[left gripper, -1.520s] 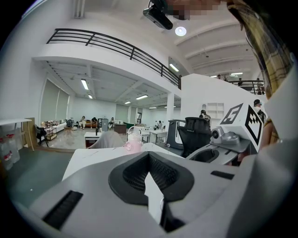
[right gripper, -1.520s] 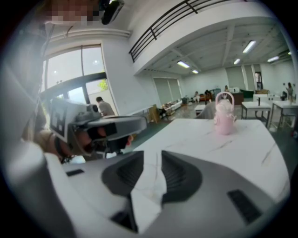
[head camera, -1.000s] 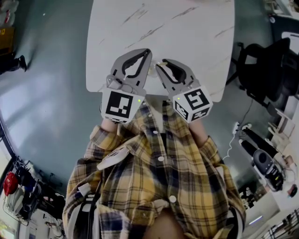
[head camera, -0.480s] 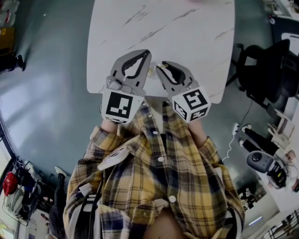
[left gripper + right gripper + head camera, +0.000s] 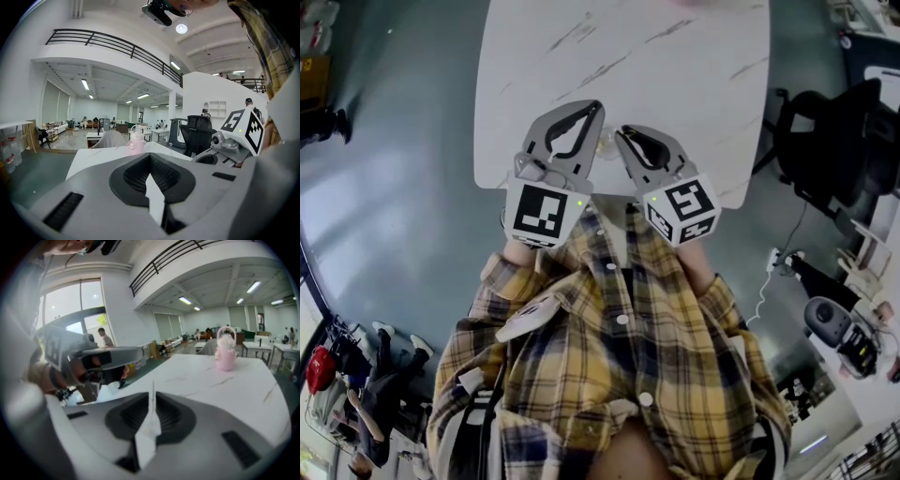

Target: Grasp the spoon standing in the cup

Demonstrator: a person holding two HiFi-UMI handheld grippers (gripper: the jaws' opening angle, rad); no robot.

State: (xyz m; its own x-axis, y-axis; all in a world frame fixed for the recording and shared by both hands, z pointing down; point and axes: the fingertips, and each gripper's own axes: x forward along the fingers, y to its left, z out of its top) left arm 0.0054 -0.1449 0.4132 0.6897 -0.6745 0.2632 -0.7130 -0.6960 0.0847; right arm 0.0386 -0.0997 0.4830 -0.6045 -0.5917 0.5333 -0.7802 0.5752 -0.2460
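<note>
A pink cup with a pale top stands at the far end of the white marble table; in the right gripper view the pink cup sits far ahead, right of centre. It is too small for me to make out a spoon in it. My left gripper and right gripper hover side by side over the table's near edge, close to my chest. Both are shut with nothing between their jaws. The left gripper's tips and the right gripper's tips point towards the cup, well short of it.
A small pale translucent thing lies on the table between the two grippers' tips. A black office chair stands to the right of the table. Desks, chairs and people fill the hall beyond the table.
The right gripper has edged slightly left and towards me. The left gripper has held still. People on the floor at the lower left have moved.
</note>
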